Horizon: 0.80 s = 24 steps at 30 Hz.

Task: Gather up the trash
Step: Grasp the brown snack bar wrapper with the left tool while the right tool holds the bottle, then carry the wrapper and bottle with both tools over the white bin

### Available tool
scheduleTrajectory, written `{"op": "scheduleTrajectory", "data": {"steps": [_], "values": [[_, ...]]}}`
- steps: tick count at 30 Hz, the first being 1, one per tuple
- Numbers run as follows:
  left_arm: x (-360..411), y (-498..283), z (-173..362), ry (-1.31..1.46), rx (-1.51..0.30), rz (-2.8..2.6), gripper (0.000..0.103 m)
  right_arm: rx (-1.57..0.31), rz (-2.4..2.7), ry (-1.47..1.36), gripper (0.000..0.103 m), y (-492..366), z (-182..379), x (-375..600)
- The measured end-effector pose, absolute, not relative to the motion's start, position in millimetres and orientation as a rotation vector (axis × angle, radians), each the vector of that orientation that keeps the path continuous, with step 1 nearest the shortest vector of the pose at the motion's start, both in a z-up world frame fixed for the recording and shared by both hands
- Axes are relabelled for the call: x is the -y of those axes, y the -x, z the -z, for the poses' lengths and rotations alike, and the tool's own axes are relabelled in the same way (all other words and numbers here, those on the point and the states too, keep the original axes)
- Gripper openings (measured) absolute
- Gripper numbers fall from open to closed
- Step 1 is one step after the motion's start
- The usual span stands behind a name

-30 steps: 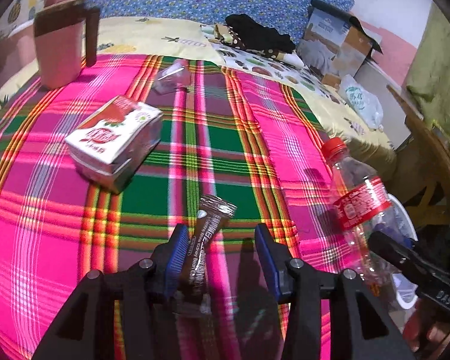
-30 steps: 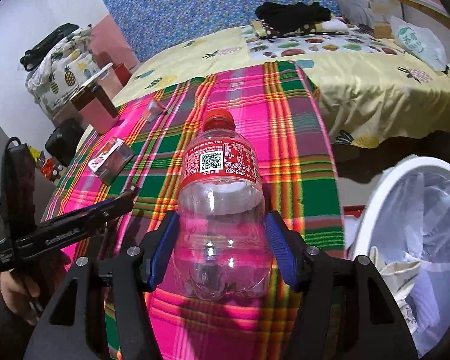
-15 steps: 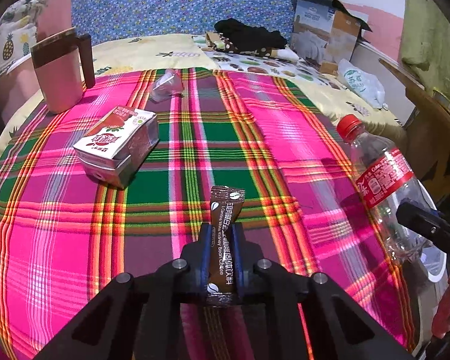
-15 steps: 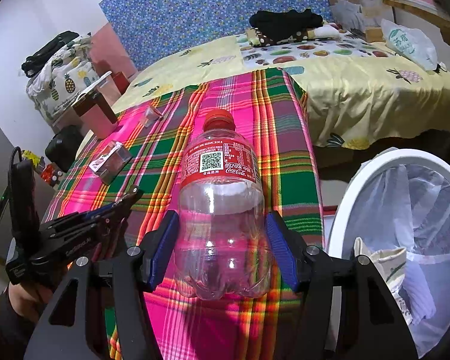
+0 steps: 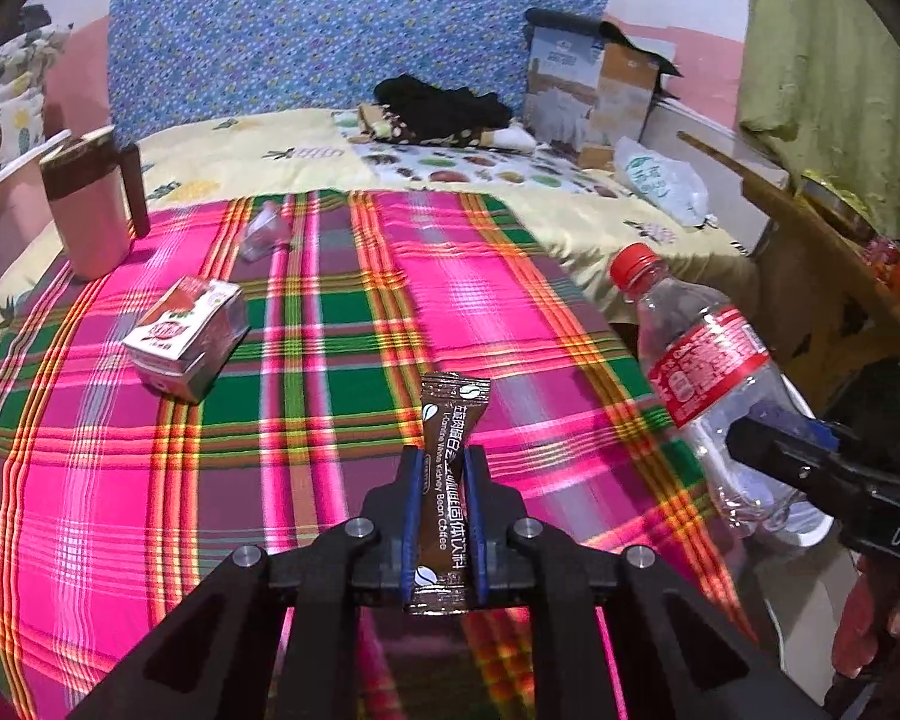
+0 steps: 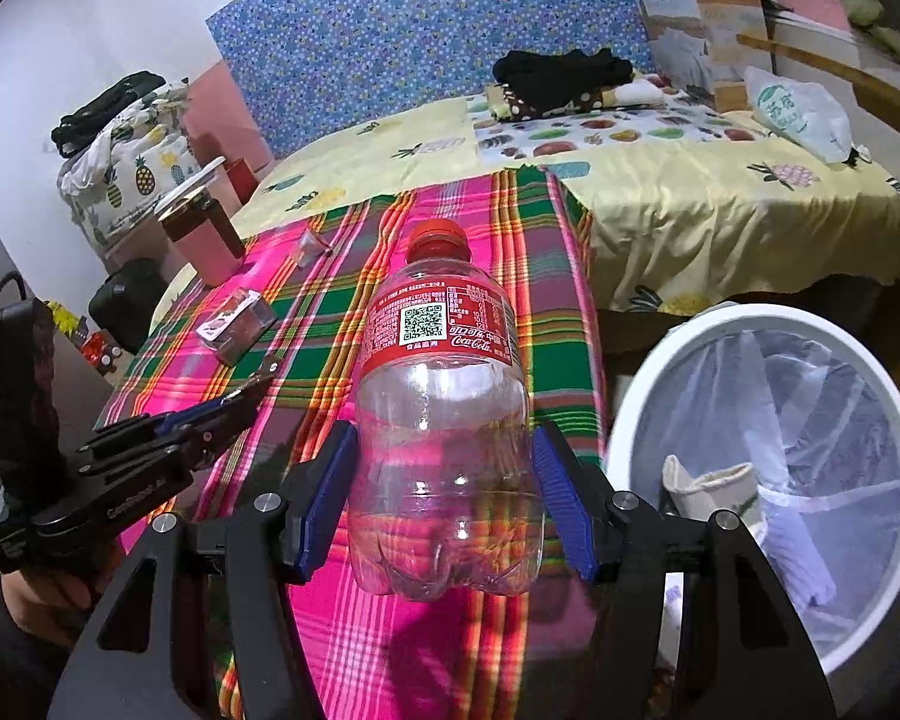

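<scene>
Bottle [image 6: 444, 414] is clear plastic, empty, with a red cap and red label showing a QR code, and the right gripper [image 6: 444, 498] is clamped around its lower body, holding it over the blanket's right edge next to the white bin [image 6: 768, 480]. Left gripper [image 5: 444, 516] is pinched tight on a brown coffee sachet [image 5: 447, 480], lifted above the plaid blanket [image 5: 330, 360]. A red and white carton [image 5: 186, 339] lies near the blanket's left side.
</scene>
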<state>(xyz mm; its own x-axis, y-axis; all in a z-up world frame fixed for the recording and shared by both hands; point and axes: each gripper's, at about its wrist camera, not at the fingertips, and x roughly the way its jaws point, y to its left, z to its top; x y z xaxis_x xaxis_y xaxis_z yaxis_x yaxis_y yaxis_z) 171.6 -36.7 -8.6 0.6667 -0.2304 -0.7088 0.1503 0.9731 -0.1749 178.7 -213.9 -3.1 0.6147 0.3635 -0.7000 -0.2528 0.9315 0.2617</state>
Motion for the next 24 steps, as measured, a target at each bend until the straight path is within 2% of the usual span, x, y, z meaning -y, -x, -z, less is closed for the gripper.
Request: {"op": "scheduleTrajectory", "data": {"steps": [24], "values": [[157.1,-168.3,-3.9,0.029,-0.788,0.454,0.014,-0.813,-0.163,-0.209,0.061,-145.8,5.7,292.3]]}}
